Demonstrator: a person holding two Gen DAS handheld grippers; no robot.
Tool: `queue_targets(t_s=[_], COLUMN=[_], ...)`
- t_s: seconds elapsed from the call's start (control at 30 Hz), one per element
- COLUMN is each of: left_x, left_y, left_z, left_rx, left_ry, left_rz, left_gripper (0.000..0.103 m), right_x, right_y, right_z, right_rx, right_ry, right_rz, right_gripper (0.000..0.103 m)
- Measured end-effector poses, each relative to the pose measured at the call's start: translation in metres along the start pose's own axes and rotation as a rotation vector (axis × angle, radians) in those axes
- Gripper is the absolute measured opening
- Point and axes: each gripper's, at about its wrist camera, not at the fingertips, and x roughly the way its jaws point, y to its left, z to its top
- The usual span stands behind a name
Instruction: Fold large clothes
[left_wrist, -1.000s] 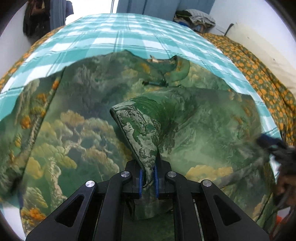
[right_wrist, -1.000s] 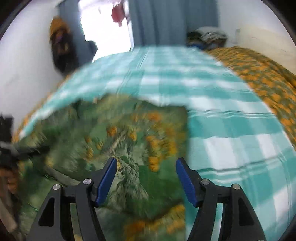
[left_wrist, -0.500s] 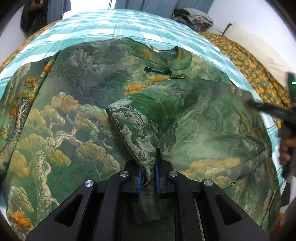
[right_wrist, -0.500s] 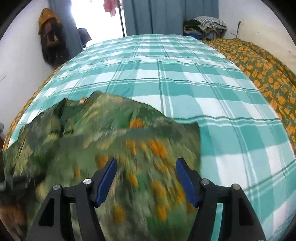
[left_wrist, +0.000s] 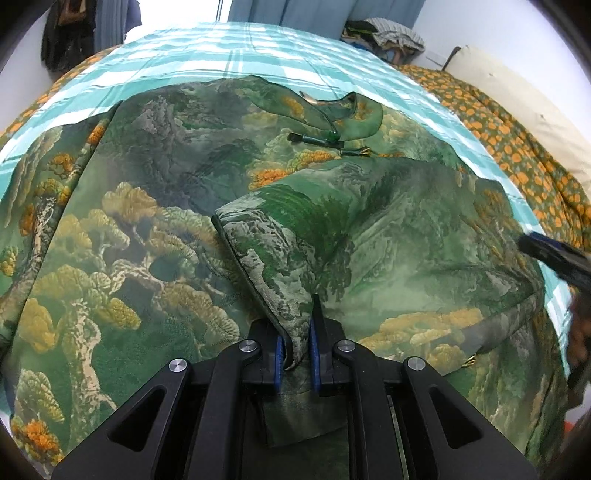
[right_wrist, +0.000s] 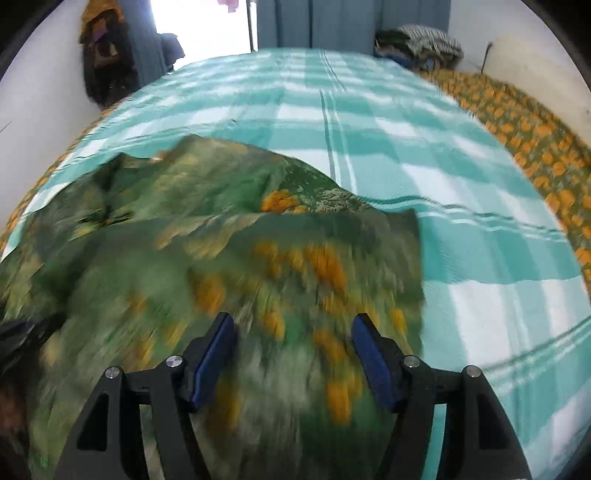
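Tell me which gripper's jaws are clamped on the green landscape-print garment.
The left gripper: its jaws pinch a fold of the garment; the right gripper hangs open above it.

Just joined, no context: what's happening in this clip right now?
A person with a handheld gripper in each hand is folding a green landscape-print garment spread on a teal checked bedsheet. The left gripper is shut on a bunched fold of the fabric, part of it lifted over the rest. The right gripper hangs open over the garment's right side, nothing between its pads. The fold isn't laid flat yet.
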Motion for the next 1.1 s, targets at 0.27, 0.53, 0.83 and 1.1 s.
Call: queue_targets(t_s=[0.27, 0.53, 0.83, 1.1], left_x=[-0.003, -0.076, -0.098, -0.154], left_y=[-0.008, 0.005, 0.017, 0.028], left_z=[0.007, -0.015, -0.109, -0.095], left_rx=[0.005, -0.032, 0.065, 0.023], left_ry=[0.014, 0.015, 0.077, -0.028], left_rz=[0.040, -0.021, 0.067, 0.061], left_gripper=[0.015, 0.038, 0.070, 0.084], right_x=[0.029, -0.080, -0.076, -0.139], right_y=[0.006, -0.007, 0.002, 0.012], right_z=[-0.027, -0.066, -0.172, -0.164], right_rx=[-0.032, -0.030, 0.022, 0.102], right_ry=[0.095, 0.021, 0.113, -0.102], right_rz=[-0.003, 0.064, 0.039, 0.021], right_gripper=[0.069, 0.068, 0.068, 0.068])
